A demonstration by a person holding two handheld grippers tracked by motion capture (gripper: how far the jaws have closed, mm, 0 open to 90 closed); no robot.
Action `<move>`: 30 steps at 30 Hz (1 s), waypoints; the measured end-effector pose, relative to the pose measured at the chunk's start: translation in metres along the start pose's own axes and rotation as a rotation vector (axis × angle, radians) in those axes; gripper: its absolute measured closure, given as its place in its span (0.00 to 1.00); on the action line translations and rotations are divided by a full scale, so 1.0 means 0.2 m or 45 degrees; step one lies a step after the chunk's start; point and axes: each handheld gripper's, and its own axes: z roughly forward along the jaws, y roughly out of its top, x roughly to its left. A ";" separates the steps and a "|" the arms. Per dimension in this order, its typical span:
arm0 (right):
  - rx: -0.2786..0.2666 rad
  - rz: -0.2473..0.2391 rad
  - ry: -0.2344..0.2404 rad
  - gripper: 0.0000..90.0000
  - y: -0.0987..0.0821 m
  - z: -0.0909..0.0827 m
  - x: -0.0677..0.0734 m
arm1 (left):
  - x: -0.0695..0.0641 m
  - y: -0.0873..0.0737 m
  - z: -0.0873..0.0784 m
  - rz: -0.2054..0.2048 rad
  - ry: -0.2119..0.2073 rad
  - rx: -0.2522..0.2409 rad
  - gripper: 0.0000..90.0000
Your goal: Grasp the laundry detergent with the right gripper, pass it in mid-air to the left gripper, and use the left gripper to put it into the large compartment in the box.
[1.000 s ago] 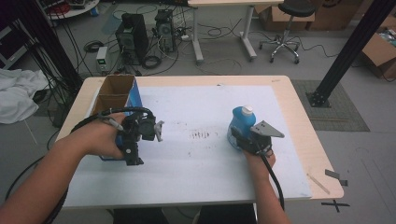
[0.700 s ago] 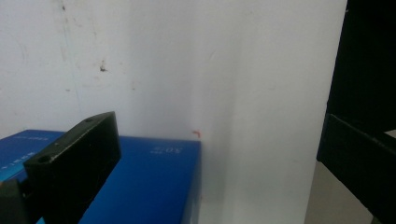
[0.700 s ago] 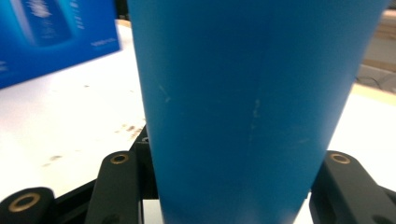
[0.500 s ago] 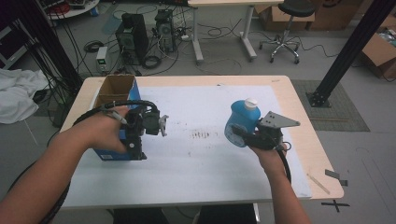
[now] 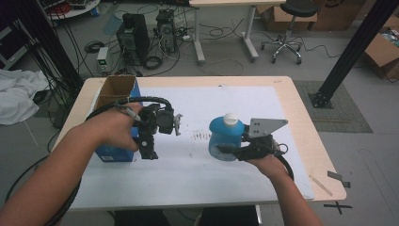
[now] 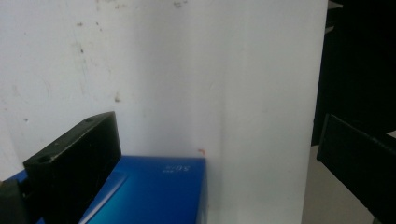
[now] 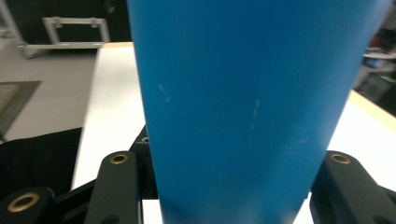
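Black jaws of the right gripper [image 5: 225,151] clamp a blue bottle [image 5: 226,136] with a white cap, right of centre in the high view. At left, the left gripper [image 5: 147,151] stands open beside a blue box [image 5: 114,153] on the white-covered table [image 5: 197,174].

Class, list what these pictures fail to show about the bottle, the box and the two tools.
- Blue plastic bottle, right gripper view: cap and base cut off by the frame edges.
- Open blue cardboard box, high view: inside hidden by its walls; the person's left hand covers its front.
- Left tool, high view: jaw gap too small.
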 end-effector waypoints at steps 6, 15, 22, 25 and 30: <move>-0.003 -0.030 0.113 0.52 -0.02 0.15 0.06 | -0.01 0.04 -0.04 0.012 -0.016 -0.012 0.00; 0.004 -0.064 0.199 0.52 -0.01 0.35 0.12 | -0.02 0.11 -0.06 0.032 -0.049 -0.034 0.00; -0.011 -0.040 0.242 0.52 -0.02 0.47 0.13 | -0.03 0.14 -0.06 0.041 -0.065 -0.036 0.00; -0.010 -0.032 0.238 0.52 -0.02 0.49 0.14 | -0.04 0.15 -0.06 0.045 -0.062 -0.045 0.00; -0.011 -0.031 0.252 0.52 -0.02 0.56 0.16 | -0.05 0.17 -0.04 0.050 -0.073 -0.049 0.00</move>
